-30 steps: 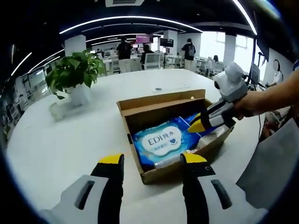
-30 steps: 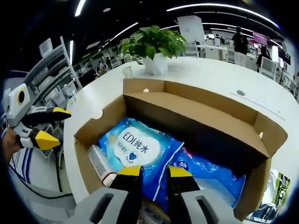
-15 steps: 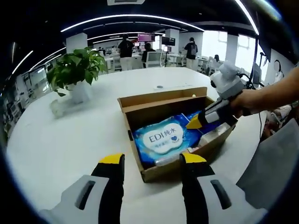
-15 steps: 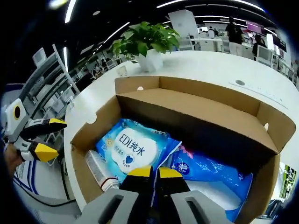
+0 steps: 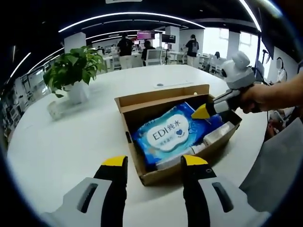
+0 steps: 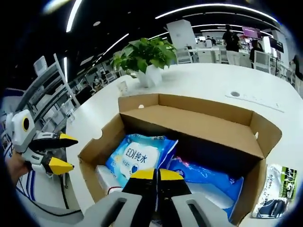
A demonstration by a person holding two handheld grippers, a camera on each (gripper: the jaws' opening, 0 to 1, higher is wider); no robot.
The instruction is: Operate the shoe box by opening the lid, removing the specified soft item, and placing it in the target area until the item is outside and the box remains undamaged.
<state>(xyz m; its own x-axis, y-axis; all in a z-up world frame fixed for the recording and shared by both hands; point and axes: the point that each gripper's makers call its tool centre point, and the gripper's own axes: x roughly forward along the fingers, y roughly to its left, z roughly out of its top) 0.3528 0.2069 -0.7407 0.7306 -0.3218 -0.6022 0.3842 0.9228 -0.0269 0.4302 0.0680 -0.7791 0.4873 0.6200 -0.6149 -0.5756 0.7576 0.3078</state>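
Observation:
An open cardboard shoe box [image 5: 165, 172] sits on the white table [image 5: 57, 142]. Inside lies a blue wipes pack [image 5: 165, 132] with a white label, tilted up at its right end. My right gripper [image 5: 201, 112], held by a hand, is shut on that end. In the right gripper view its jaws [image 6: 151, 175] are pressed together at the near edge of the wipes pack [image 6: 137, 156], inside the box [image 6: 199, 125]. My left gripper [image 5: 154, 163] stands open in front of the box, holding nothing, and appears as the left gripper [image 6: 72, 152] beyond the box's left side.
A second blue pack [image 6: 203, 175] and a white tube [image 5: 220, 135] also lie in the box. A potted plant [image 5: 71, 71] stands on the table at the back left. A small printed packet [image 6: 274, 196] lies beside the box. People stand at desks far behind.
The right gripper's jaws went from slightly apart to shut on the wipes pack's edge. That end of the pack has risen and tilted. The left gripper stayed open in place.

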